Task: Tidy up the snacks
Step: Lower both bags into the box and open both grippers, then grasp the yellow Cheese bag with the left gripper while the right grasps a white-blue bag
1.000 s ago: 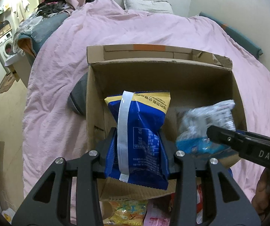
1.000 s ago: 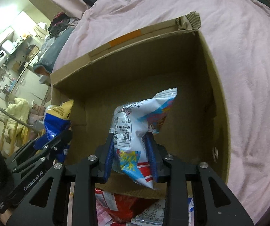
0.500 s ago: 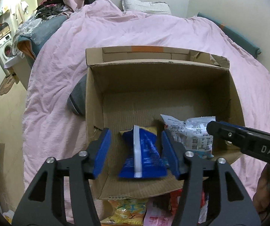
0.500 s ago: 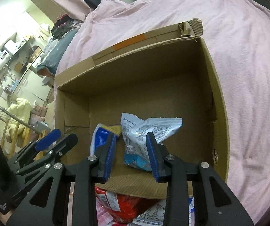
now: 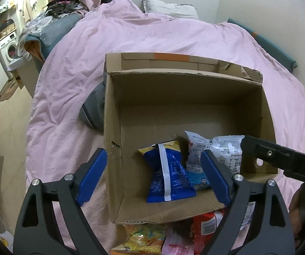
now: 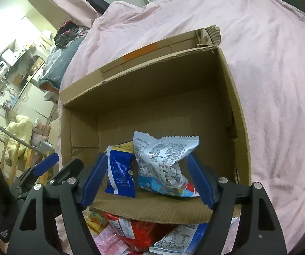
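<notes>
— How many packets are in the cardboard box [image 5: 267, 114]?

— Two: a blue packet [image 5: 169, 174] and a white packet [image 6: 163, 159], lying side by side on the box floor by its near wall (more packets sit outside, on the bed [image 5: 71, 74]).

— And a second ago?

— Each was gripped, held up. Now the left hand-held gripper [image 5: 154, 178] and the right hand-held gripper [image 6: 146, 178] have just been opening; both stand wide, pads clear of the packets.

Both grippers' jaws have just been opening: the blue packet [image 5: 169, 172] and the white packet [image 6: 163, 159], clamped a second ago, now lie loose in the cardboard box [image 5: 195, 97].
</notes>
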Motion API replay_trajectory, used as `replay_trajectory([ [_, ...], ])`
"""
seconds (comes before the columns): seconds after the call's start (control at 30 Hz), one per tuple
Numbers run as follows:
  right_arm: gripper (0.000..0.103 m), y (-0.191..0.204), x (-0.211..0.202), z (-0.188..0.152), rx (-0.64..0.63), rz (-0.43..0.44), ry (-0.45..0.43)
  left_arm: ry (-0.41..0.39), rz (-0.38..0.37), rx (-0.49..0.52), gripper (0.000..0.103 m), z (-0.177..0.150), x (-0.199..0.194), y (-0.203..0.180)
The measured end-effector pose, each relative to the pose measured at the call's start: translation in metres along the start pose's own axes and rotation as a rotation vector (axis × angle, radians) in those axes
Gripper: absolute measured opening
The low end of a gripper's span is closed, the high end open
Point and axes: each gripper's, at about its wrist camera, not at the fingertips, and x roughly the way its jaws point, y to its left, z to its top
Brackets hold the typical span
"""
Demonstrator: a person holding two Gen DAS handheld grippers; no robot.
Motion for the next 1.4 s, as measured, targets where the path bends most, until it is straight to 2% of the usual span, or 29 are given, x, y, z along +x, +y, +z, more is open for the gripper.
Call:
replay_trajectory([
  [0.2,0.079,0.001,-0.003,0.0,-0.02,-0.008,-0.005,-0.013,0.006,0.001,0.087,-0.001,-0.005,0.002],
  [0.43,0.079,0.001,-0.026,-0.008,0.003,-0.001,-0.047,-0.043,0.009,-0.014,0.087,-0.003,-0.023,0.007],
  [0.8,0.079,-0.004,-0.062,-0.04,0.067,0.005,-0.061,-0.035,0.031,-0.072,0.087,-0.021,-0.058,0.034],
  [1.0,0.079,-0.009,-0.071,-0.068,0.11,0.018,-0.029,0.097,0.016,-0.142,0.087,-0.048,-0.051,0.056],
  [1.27,0.08,-0.027,-0.075,-0.086,0.147,-0.018,-0.007,0.298,-0.029,-0.14,0.087,-0.08,-0.008,0.052],
  [1.4,0.09,-0.051,-0.069,-0.09,0.236,-0.039,0.029,0.366,-0.008,-0.127,0.087,-0.088,0.015,0.043],
])
